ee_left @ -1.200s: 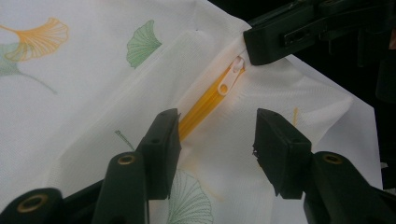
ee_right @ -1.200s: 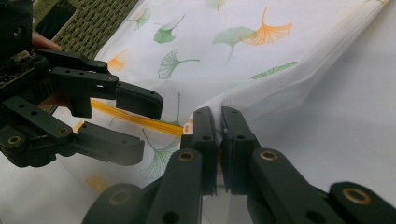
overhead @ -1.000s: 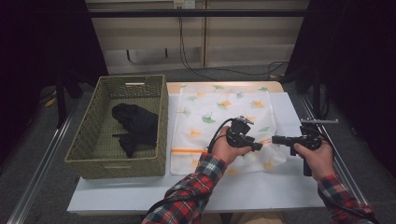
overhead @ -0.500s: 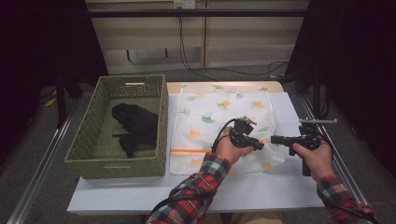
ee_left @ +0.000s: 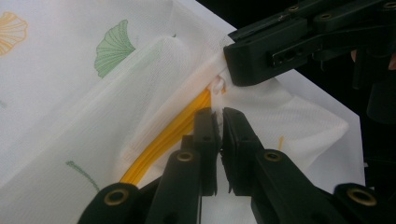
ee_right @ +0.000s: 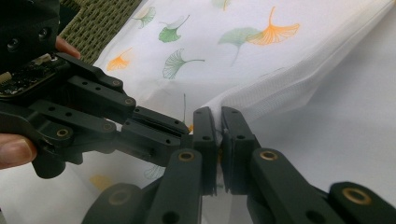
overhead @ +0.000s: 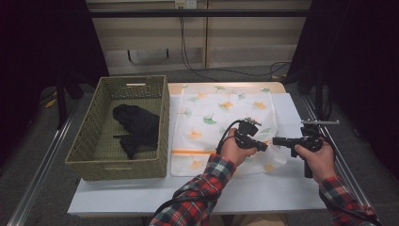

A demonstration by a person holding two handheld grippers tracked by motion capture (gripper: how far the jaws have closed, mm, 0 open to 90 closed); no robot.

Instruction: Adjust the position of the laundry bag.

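White tabletop (overhead: 263, 190), dark room, both grippers on the white mesh bag with the ginkgo-leaf print (overhead: 221, 113).

High view has the bag lying flat just right of the green woven basket (overhead: 94, 141) holding a black garment (overhead: 136, 128). Up close, the left gripper (ee_left: 219, 116) and right gripper (ee_right: 218, 122) are each pinched tight on the mesh at the orange zipper (ee_left: 163, 144), at the bag's corner farthest from the basket. Compared with half a second ago, barely anything's moved.

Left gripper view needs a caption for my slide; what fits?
Left tongs and right tongs pinch a white mesh bag beside its orange zip.
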